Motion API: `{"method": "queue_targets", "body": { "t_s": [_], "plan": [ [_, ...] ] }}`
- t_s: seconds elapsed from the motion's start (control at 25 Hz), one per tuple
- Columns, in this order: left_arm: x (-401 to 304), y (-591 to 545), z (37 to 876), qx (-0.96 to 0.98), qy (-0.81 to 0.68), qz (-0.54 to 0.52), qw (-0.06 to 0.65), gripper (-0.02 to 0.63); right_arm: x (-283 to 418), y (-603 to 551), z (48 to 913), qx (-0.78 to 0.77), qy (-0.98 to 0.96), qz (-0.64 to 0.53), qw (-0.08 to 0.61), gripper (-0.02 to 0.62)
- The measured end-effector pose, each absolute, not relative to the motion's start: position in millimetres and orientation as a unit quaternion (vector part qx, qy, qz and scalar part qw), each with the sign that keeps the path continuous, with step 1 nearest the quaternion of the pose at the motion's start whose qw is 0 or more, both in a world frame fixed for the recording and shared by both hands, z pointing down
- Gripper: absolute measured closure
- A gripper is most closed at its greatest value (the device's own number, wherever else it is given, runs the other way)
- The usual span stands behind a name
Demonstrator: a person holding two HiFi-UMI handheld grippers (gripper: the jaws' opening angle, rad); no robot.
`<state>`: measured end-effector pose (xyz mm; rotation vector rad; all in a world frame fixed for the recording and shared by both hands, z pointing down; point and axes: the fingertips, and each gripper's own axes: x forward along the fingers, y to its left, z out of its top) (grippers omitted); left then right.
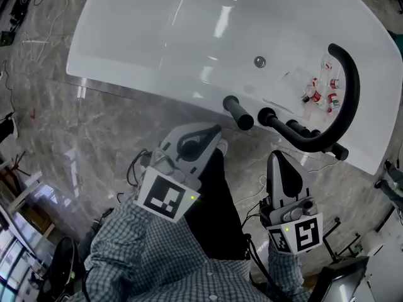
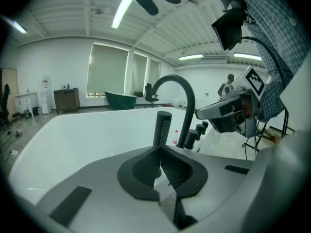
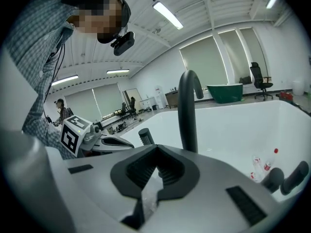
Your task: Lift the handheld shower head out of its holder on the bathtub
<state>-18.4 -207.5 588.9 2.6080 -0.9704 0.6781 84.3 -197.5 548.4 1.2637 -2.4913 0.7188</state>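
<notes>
Head view over the white bathtub (image 1: pixel 157 36). The left hand-held gripper (image 1: pixel 216 141) and the right hand-held gripper (image 1: pixel 276 157) both have their jaws closed together with nothing between them. The black handheld shower head (image 1: pixel 238 112) stands upright in its holder on the tub rim, near the left hand-held gripper but not touching it. It is beside the arched black spout (image 1: pixel 349 87). Small bottles (image 1: pixel 324 93) lie in the tub.

On the near rim of the bathtub (image 1: pixel 126 49), the shower head (image 1: pixel 238 112) is set toward its middle, the knobs (image 1: pixel 267 116) and arched spout (image 1: pixel 345 87) toward its right end. Small bottles (image 1: pixel 322 92) are laid inside that end.
</notes>
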Motion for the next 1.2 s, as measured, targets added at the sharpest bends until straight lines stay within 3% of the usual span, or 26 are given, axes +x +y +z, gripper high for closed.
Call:
{"method": "queue_targets", "body": {
  "t_s": [0.6, 0.88, 1.2],
  "plan": [
    [-15, -216, 666, 0.875, -0.373, 0.293, 0.09, 0.592, 86, -198, 576, 0.431, -0.851, 0.281, 0.107, 0.58],
    [-8, -225, 689, 0.877, -0.357, 0.308, 0.089, 0.5, 85, -199, 578, 0.434, -0.846, 0.293, 0.1, 0.58],
    [8, -232, 705, 0.88, -0.348, 0.313, 0.08, 0.482, 83, -197, 587, 0.421, -0.852, 0.294, 0.105, 0.581]
  ]
}}
